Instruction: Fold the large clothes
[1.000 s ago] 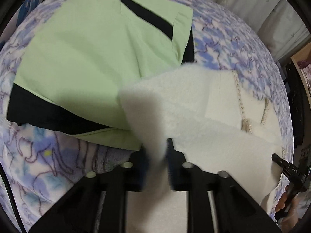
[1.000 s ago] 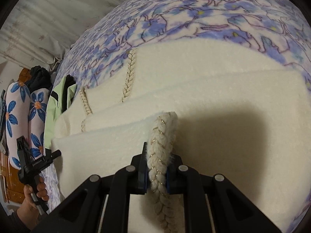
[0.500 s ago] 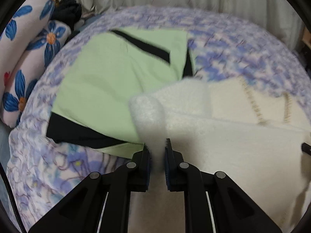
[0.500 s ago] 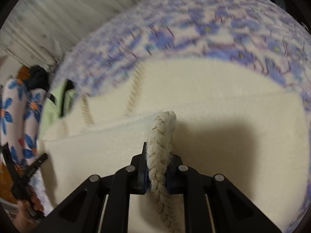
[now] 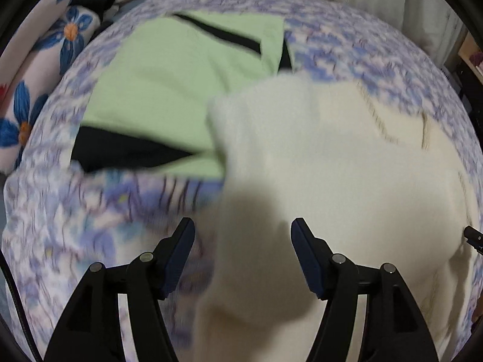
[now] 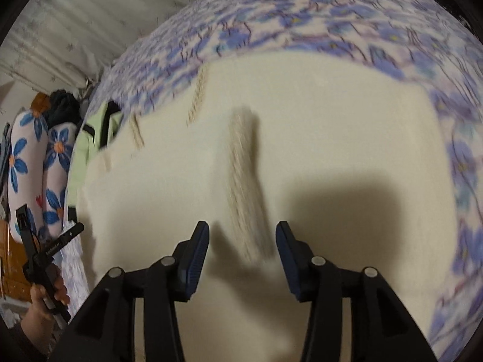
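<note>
A cream fleece garment [image 5: 332, 175] with braided trim lies folded on the blue flowered bedspread [image 5: 75, 235]. My left gripper [image 5: 243, 235] hangs over its left edge with jaws opening; the fleece sits below the gap and the pads do not press it. In the right wrist view the same cream garment [image 6: 332, 138] fills the middle, and its braided trim strip [image 6: 244, 178] runs up from between the fingers. My right gripper [image 6: 242, 238] is also opening, the braid lying loose between the pads. The view is motion-blurred.
A folded light green garment with black bands [image 5: 181, 90] lies on the bed left of the cream one. Flower-print pillows [image 6: 33, 157] sit at the bed's far left, with a curtain [image 6: 90, 15] behind. A person's hand [image 6: 45, 298] holds the other gripper's handle.
Both grippers were shut, the left on a fleece fold and the right on the braid. Both have let go and now stand open, and the cloth has dropped flat.
</note>
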